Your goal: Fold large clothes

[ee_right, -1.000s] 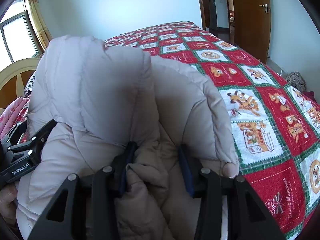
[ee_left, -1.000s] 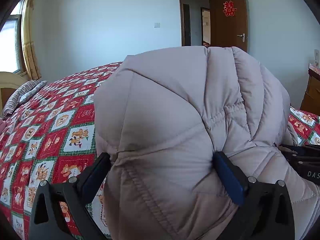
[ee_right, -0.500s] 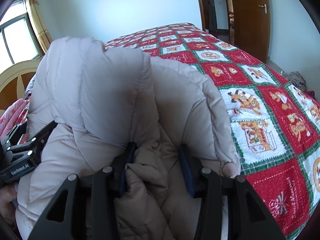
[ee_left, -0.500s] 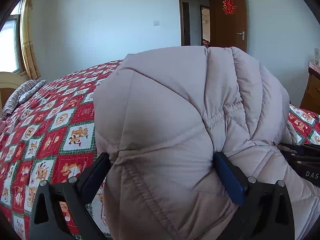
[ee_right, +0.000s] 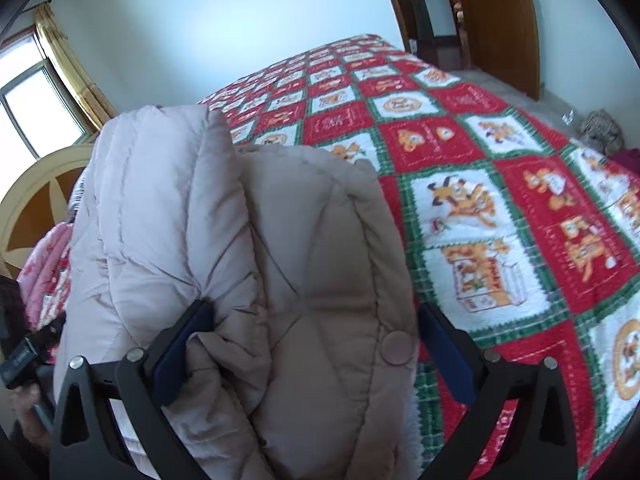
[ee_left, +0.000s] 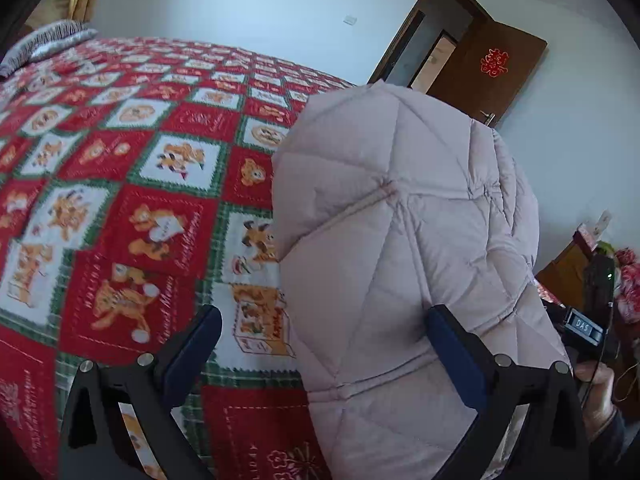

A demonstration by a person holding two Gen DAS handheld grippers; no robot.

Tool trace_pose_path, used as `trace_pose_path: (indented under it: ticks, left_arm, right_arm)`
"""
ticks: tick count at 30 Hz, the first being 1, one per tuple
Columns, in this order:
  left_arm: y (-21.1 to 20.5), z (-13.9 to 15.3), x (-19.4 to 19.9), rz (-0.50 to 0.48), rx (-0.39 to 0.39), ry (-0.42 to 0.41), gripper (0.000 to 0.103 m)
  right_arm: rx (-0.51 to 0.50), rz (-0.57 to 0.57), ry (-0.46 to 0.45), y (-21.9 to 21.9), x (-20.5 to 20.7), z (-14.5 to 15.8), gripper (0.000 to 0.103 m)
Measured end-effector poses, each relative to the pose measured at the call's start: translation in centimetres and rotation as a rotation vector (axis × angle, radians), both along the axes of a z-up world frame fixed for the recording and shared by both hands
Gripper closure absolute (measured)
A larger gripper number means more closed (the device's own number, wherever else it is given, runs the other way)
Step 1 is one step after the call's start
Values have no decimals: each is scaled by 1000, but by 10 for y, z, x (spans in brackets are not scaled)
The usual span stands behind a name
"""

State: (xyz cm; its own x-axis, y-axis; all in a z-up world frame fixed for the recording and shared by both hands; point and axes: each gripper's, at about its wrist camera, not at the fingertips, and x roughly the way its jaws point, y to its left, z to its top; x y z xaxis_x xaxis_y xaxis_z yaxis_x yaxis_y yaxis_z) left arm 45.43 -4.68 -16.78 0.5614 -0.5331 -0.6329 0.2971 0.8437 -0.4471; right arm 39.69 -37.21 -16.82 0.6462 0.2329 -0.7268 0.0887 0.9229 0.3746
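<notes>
folded puffer coat (ee_right: pixel 312 264) on quilt (ee_right: pixel 500 208) (both grippers (ee_left: pixel 324 344) (ee_right: pixel 312 344) spread wide, released)

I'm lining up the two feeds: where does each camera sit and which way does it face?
Left wrist: sits behind the left tool, looks down across the quilt toward the door; a hand shows lower right.
Right wrist: sits behind the right tool, open around the jacket, facing the window; a hand shows lower left.
Shared: jacket, quilt, and each other's tool.
</notes>
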Motion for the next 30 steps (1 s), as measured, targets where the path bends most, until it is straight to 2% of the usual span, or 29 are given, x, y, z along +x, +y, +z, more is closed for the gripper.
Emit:
trace_pose_path:
  ticks: [4,7,8,9,10,11,12,13,14,16,19,25,30]
  left_arm:
    - [-10,-20,13,-9,-127,110,1]
    - [-24,-18,16,-76,-145,101,1]
    - [-32,-16,15,-117,-151,98,1]
    - [-41,-10,10,-153,-132,67,1]
    - [-49,-1,3,-167,-76,12,9]
    - [-55,6,-4,-181,-35,-28,14]
    - [-58,13,-10,-188,-20,-51,26]
    - [-57,20,-14,-186,-7,-64,34]
    - [-55,25,-18,-181,8,-67,38]
    - [-49,40,-33,-178,49,-114,46]
    - [-29,64,-62,-144,147,-207,46]
    - [41,106,-99,-35,217,-264,47]
    - [94,121,-125,73,286,-274,47]
  right_arm:
    - [155,31,35,-10,10,-20,0]
    - [175,58,20,-7,13,-23,0]
    - [192,85,22,-3,14,-22,11]
    - [238,123,23,1,15,-22,32]
    - [282,147,15,3,13,-20,41]
    - [275,151,8,6,11,-16,55]
    - [262,156,2,11,9,-12,65]
    - [258,161,-8,15,6,-7,68]
    - [272,161,-15,17,3,-4,72]
    - [335,162,-24,24,-2,-2,75]
    - [363,210,-36,51,-6,1,76]
    - [392,346,-68,140,7,20,77]
    - [406,460,-62,208,19,33,77]
